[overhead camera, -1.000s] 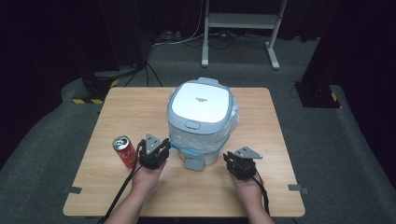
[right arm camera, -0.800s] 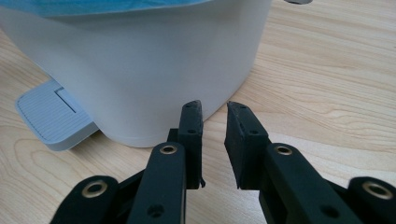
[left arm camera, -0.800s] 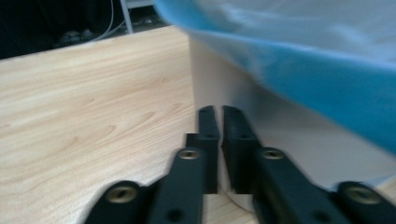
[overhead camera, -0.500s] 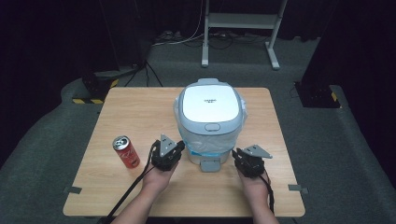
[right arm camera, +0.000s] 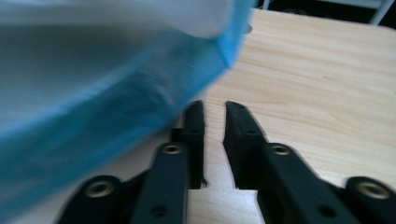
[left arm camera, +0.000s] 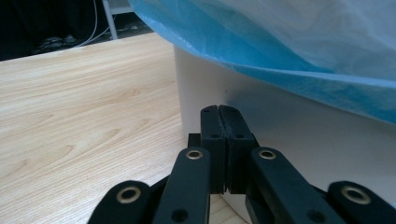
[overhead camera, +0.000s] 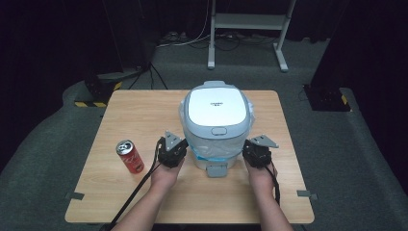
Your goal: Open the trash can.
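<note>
Can (overhead camera: 130,156) (red) stands beside left gripper (overhead camera: 172,150) in high view.

Wooden table (overhead camera: 144,120): white pedal bin (overhead camera: 217,126) at centre, red can (overhead camera: 130,157) near left edge.
</note>
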{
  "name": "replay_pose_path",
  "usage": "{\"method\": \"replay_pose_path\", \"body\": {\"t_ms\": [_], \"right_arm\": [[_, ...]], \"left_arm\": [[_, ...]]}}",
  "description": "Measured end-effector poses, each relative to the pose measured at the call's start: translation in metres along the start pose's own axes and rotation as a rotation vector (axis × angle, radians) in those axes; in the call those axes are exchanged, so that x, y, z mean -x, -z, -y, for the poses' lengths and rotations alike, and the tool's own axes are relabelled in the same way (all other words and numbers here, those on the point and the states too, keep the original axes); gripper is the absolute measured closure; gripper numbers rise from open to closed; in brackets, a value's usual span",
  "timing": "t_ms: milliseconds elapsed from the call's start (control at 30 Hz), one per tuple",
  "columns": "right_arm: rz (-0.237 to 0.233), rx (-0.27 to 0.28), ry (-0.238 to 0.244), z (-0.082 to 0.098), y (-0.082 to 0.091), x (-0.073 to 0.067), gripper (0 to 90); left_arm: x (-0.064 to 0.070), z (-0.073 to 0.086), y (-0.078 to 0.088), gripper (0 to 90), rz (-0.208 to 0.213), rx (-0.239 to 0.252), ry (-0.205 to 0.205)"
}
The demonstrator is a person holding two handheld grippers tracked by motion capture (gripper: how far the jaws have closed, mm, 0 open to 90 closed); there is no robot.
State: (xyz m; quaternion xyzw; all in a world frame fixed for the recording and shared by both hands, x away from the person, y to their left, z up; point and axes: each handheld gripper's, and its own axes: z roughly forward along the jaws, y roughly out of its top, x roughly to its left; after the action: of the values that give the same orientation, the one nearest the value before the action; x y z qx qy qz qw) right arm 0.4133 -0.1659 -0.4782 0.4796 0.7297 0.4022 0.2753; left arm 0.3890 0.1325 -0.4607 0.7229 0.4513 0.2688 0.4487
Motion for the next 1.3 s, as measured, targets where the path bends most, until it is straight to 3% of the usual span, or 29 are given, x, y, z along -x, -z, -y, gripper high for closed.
{"method": "replay_pose_path", "body": {"t_ms": [67,133,267,500,700,867,933,1100,1300], "right_arm": [[0.013,0.0,0.038,-0.001,-0.001,-0.005,89.3],[0.02,0.007,0.058,-0.001,-0.002,-0.011,89.6],[-0.013,0.017,0.093,-0.003,-0.006,-0.03,89.6],[-0.045,0.016,0.12,-0.014,-0.024,-0.06,89.6],[-0.076,0.016,0.118,-0.016,-0.03,-0.072,89.3],[-0.08,0.004,0.122,-0.014,-0.03,-0.072,83.4],[-0.087,-0.003,0.113,-0.015,-0.028,-0.067,73.7],[-0.069,0.012,0.072,-0.008,-0.013,-0.055,64.0],[-0.039,-0.005,0.065,0.008,-0.004,-0.047,49.7]], "left_arm": [[0.0,0.0,0.002,88.5,0.001,-0.001,-0.004],[-0.002,0.002,0.005,88.8,-0.019,-0.003,0.005],[-0.018,0.011,0.015,88.8,-0.053,0.009,0.047],[-0.039,0.021,0.03,89.5,-0.104,0.02,0.087],[-0.051,0.025,0.038,89.1,-0.123,0.021,0.109],[-0.053,0.026,0.038,86.2,-0.129,0.025,0.118],[-0.055,0.025,0.041,80.4,-0.126,0.022,0.121],[-0.053,0.027,0.055,68.7,-0.106,0.033,0.096],[-0.049,0.034,0.063,63.0,-0.07,-0.015,0.071]]}}
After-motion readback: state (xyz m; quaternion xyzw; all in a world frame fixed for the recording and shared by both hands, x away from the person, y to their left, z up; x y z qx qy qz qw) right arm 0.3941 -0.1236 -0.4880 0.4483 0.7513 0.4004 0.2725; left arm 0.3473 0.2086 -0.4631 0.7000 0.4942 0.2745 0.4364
